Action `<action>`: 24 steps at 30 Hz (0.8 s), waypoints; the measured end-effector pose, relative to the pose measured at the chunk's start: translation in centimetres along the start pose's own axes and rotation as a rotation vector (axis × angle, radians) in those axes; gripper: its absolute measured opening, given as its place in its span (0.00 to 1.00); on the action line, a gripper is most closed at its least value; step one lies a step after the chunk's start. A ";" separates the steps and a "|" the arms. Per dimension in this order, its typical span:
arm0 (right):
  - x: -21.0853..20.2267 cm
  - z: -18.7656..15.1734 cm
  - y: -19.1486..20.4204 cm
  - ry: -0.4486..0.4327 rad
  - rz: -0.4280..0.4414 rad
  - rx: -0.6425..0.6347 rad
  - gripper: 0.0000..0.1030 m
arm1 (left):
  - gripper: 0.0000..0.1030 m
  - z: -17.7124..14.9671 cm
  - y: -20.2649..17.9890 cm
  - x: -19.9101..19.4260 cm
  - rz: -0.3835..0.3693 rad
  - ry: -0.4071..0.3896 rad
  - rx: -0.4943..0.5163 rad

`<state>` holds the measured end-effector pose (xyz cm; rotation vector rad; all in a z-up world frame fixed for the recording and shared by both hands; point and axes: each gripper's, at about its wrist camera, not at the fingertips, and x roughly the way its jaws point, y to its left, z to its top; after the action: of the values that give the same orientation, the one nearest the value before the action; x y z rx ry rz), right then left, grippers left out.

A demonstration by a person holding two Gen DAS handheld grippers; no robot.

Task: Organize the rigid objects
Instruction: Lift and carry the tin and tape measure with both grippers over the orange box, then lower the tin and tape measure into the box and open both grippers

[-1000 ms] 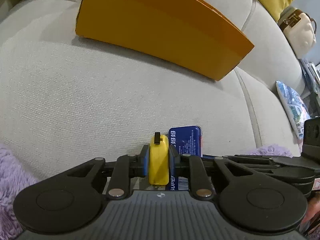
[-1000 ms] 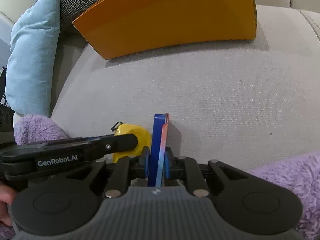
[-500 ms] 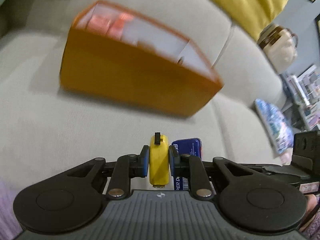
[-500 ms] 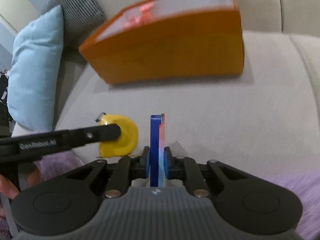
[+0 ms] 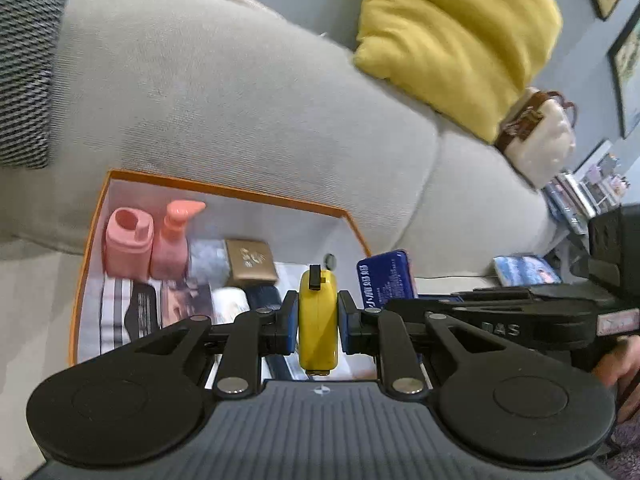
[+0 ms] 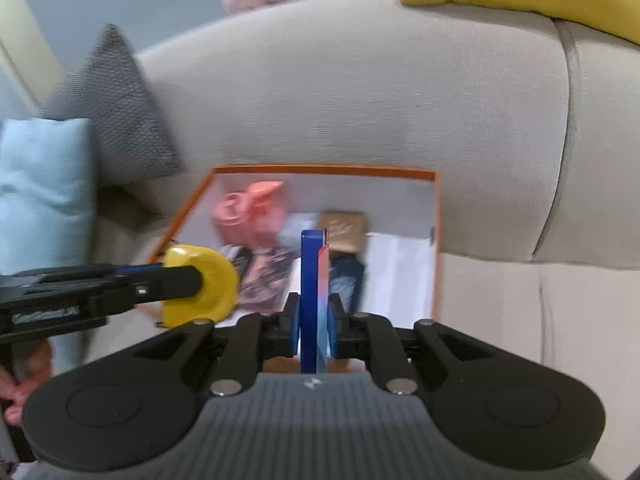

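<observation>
Over the orange box [image 5: 224, 190] on the sofa, 2 items ride in for stowing.
Left tool [image 5: 318, 316] clamps the yellow tape measure [image 5: 318, 320], right tool [image 6: 314, 322] the blue tin [image 6: 312, 300] (edge-up); next, lower each into free space, then release.

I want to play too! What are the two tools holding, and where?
Left tool pinches a yellow tape measure by its flat sides; right tool pinches a thin blue tin by its faces.
</observation>
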<state>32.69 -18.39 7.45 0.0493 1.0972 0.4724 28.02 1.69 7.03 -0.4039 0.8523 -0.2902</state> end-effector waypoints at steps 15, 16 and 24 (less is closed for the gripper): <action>16.7 5.4 -2.6 0.256 -0.151 0.014 0.13 | 0.21 2.2 5.4 9.6 -0.008 0.135 -0.018; 17.2 5.5 -2.8 0.265 -0.153 0.024 0.13 | 0.21 2.1 5.7 9.8 -0.011 0.137 -0.021; 19.3 5.6 -2.7 0.304 -0.154 0.000 0.13 | 0.21 1.9 6.2 10.8 -0.031 0.148 -0.034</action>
<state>45.56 -12.18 -6.89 -0.1099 1.3876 0.3472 36.77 3.25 -1.89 -0.4319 0.9973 -0.3375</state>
